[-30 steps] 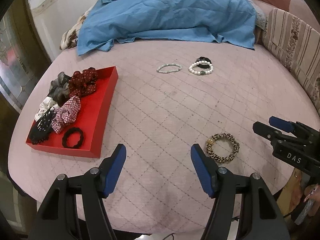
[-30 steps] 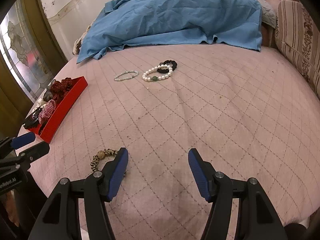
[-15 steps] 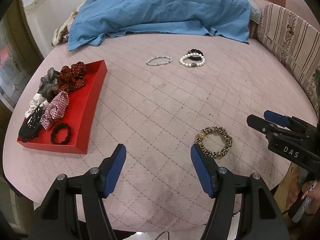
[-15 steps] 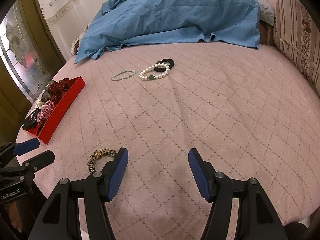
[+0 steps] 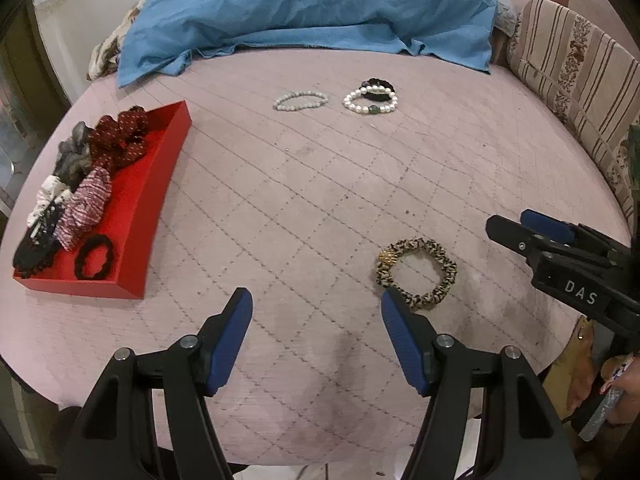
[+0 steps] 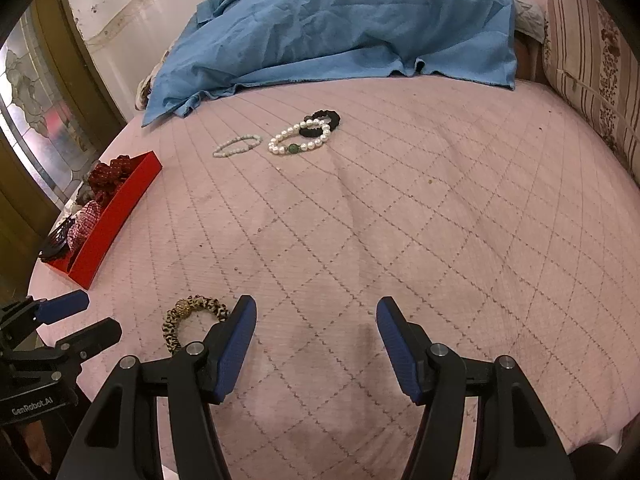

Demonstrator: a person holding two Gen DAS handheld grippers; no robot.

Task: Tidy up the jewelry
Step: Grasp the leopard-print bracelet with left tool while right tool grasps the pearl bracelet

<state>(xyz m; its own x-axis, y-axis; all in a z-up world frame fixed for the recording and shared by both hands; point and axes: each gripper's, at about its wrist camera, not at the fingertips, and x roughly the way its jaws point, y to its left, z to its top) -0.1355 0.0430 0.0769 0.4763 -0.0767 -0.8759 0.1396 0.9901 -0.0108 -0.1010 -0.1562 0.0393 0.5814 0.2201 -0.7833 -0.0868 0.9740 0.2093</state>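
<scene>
A leopard-print scrunchie [image 5: 416, 272] lies on the pink quilted bed, just beyond the right fingertip of my left gripper [image 5: 316, 308], which is open and empty. My right gripper [image 6: 316, 316] is open too, with the same scrunchie [image 6: 192, 318] beside its left finger. At the left stands a red tray [image 5: 140, 208] holding several scrunchies. Farther back lie a small white bead bracelet [image 5: 301, 101], a pearl bracelet [image 5: 370, 102] and a black scrunchie [image 5: 378, 84] under it.
A blue cloth [image 5: 312, 12] is heaped at the back of the bed. A striped, flowered cushion [image 5: 576, 80] lines the right side. The bed's front edge runs just under both grippers. A glass door panel [image 6: 40, 128] is at the left.
The left gripper has dropped lower and tipped down, so the tray, the leopard scrunchie and the bracelets have shifted in its view. The right gripper has hardly moved. Both jaws keep the same width.
</scene>
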